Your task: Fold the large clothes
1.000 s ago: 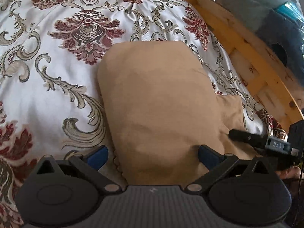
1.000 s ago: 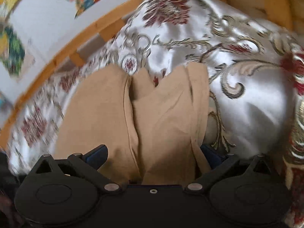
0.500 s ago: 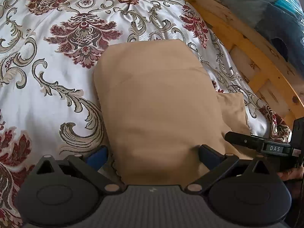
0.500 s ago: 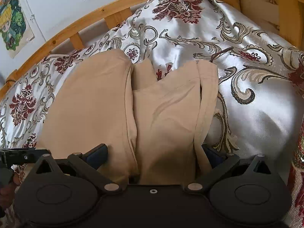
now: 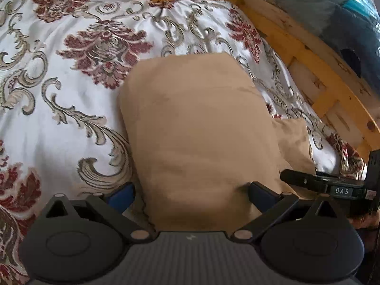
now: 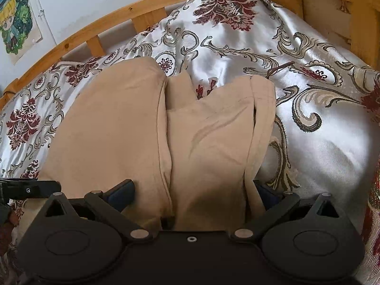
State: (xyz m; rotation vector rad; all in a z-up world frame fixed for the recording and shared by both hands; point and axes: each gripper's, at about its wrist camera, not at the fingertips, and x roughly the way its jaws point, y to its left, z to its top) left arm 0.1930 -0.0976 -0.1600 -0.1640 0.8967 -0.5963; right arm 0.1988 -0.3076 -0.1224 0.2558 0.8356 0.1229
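A tan garment (image 5: 199,128) lies folded on the patterned satin bedspread (image 5: 71,109). In the left wrist view my left gripper (image 5: 192,192) is open, its blue-padded fingers (image 5: 122,193) on either side of the garment's near edge. In the right wrist view the garment (image 6: 147,128) shows two folded layers side by side with a seam between. My right gripper (image 6: 192,190) is open and straddles its near edge; the right finger is partly hidden under a cloth flap. The right gripper also shows at the right edge of the left wrist view (image 5: 327,185).
A wooden bed frame (image 5: 308,47) runs along the far and right sides, with a bagged bundle (image 5: 332,11) beyond it. In the right wrist view the frame (image 6: 99,30) backs onto a white wall with cartoon posters (image 6: 16,23). The bedspread bulges at the right (image 6: 320,109).
The right wrist view swung and steadied, now showing the wall and frame. Both grippers stayed open around the garment's near edge; the left view shifted only slightly.
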